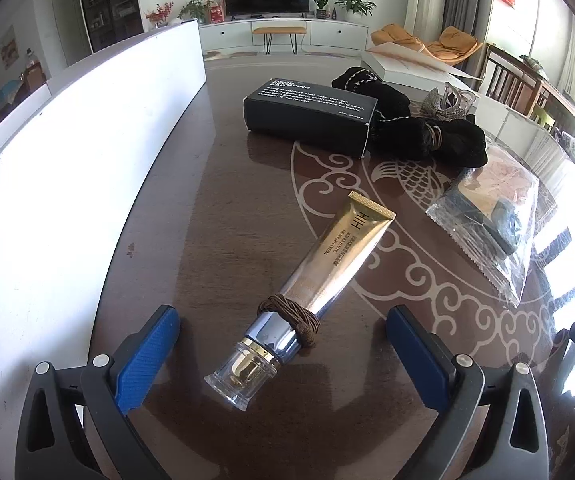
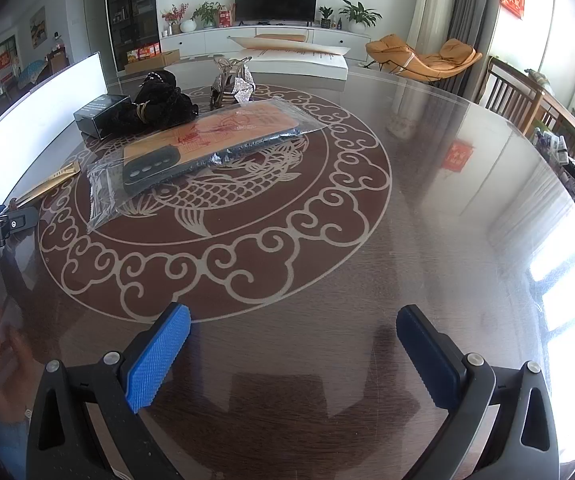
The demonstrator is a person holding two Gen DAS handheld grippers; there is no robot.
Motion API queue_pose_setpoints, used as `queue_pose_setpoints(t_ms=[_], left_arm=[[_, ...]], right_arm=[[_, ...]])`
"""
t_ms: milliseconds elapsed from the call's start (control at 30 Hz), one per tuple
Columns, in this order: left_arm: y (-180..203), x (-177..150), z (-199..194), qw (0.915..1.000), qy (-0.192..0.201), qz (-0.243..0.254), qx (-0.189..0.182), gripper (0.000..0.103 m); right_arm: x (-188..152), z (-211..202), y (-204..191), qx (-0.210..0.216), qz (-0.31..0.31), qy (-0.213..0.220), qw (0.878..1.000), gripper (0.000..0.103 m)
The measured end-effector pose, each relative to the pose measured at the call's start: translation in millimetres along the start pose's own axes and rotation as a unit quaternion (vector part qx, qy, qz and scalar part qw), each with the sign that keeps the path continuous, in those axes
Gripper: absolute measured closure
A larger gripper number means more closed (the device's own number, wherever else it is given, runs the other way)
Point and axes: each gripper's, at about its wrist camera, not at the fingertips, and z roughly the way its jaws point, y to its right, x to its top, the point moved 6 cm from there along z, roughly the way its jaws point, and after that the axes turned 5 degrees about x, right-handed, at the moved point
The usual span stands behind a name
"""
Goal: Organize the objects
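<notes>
right then, the left hand-held gripper (image 1: 283, 344) stood with its jaws spread wide, gripping nothing, and the gold cream tube (image 1: 307, 292) lay on the surface (image 1: 215, 208) between the two blue pads (image 1: 147, 356), touching neither. its clear cap (image 1: 239, 376) sat nearest the camera, roughly level with the fingertips, while the crimped flat end pointed away toward 1 o'clock; the long axis ran from 7 to 1 o'clock. one brown hair tie (image 1: 289, 316) was wound around the tube just above the cap.

counted from the left wrist view: one tube, one black box (image 1: 309, 114) at 12 o'clock, one heap of black cloth (image 1: 427, 132) just beside it at 1 o'clock, one clear hair claw (image 1: 453, 98) behind that, and one bagged phone case (image 1: 491, 216) at 2 o'clock.

the right hand-held gripper (image 2: 293, 344) was likewise open and empty over bare surface, the bagged case well apart at 11 o'clock.
</notes>
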Motion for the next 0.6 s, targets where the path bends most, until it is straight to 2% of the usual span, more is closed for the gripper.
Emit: queue_pose_setpoints(t_ms=[133,233,433,600], left_arm=[[-1.0,-0.5,-0.1,0.9999,-0.008,0.01,-0.007,0.0],[-0.8,-1.8,-0.9,0.9996,0.014,0.018,-0.015,0.0],[-1.4,-1.7,-1.1,0.9996,0.016,0.017,-0.016,0.0],[-1.5,-1.6,-0.8,0.9996,0.016,0.017,-0.016,0.0]], right_arm=[[-0.1,0.1,-0.2,0.0,0.0,0.0,1.0,0.0],[0.0,0.1,-0.3,0.0,0.0,0.0,1.0,0.0],[-0.3,0.5,0.5,0.004,0.004,-0.002,1.0,0.0],[14.4,11.9,5.8,0.033,0.049,-0.042,0.997,0.0]])
